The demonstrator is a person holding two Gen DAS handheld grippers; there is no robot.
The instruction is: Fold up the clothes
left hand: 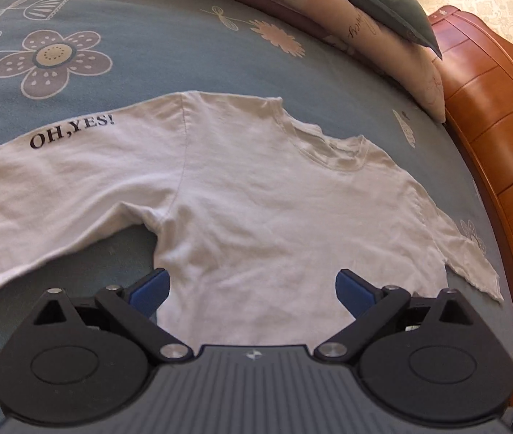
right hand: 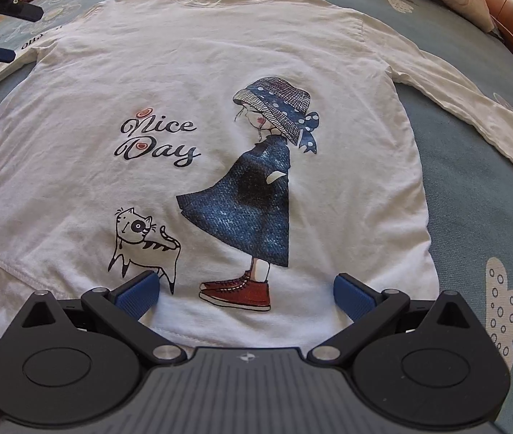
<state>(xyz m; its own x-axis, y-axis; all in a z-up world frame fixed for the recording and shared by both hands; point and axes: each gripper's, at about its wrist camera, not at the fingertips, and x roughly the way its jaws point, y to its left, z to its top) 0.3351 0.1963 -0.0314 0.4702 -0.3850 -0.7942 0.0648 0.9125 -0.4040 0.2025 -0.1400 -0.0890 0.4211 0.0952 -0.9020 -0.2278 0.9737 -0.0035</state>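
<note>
A white long-sleeved T-shirt (right hand: pixel 242 83) is spread flat, print up, on the blue floral bedsheet (left hand: pixel 119 11), unfolded. The left gripper (left hand: pixel 251 289) and right gripper (right hand: pixel 245 291) are held wide open and empty. A sleeve (left hand: pixel 39 181) at nine o'clock should be gripped first.

Matt white cotton shirt (right hand: pixel 220 72) on soft blue bedsheet (left hand: pixel 130 36); glossy wooden bedframe (left hand: pixel 491 108).

shirt (right hand: pixel 220 72) flat on bed (right hand: pixel 473 188)
</note>
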